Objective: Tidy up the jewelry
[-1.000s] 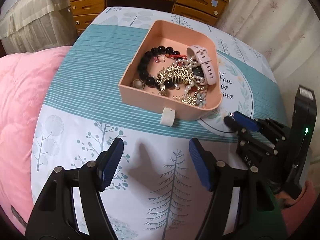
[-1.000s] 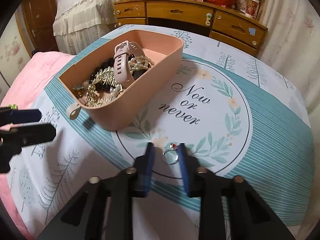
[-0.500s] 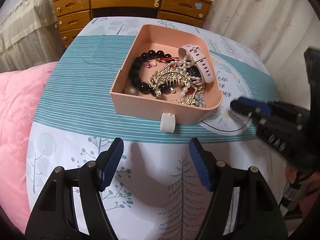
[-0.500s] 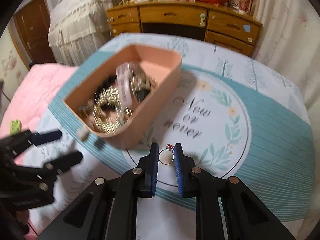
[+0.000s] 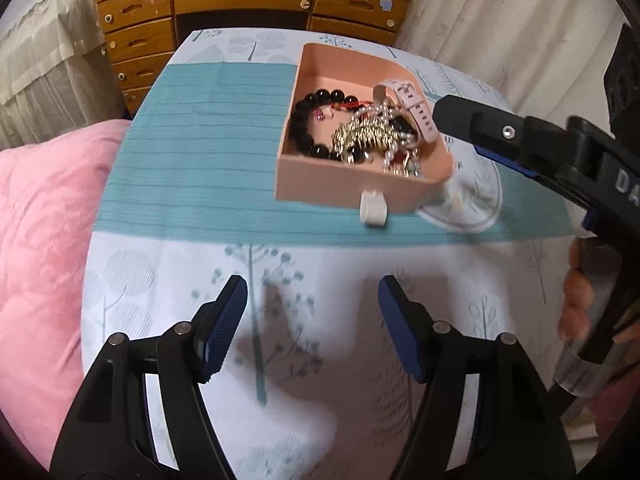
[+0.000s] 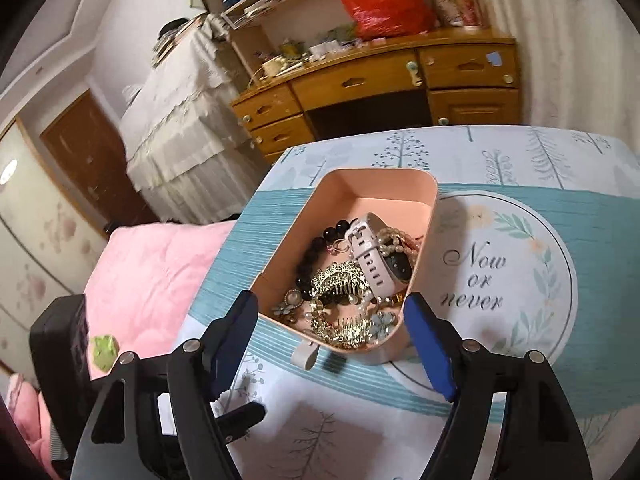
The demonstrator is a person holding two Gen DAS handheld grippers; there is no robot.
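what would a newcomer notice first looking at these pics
Probably the pink tray heaped with jewelry in the middle of the tree-print tablecloth, a pale watch strap and gold comb on top. Next, the right gripper, opening with nothing between its fingers, just above the tray's near end.

Soft, even indoor light, moderately bright, with no harsh glare. The patterned cloth (image 5: 200,168) carries diffuse grey shadows just beyond the near fingers (image 5: 224,320). Both fisheye views bend straight lines strongly and go black at the corners. Motion blur smears the jewelry in the pink tray (image 5: 340,188) in the left view; the right view's tray (image 6: 424,216) is sharper.
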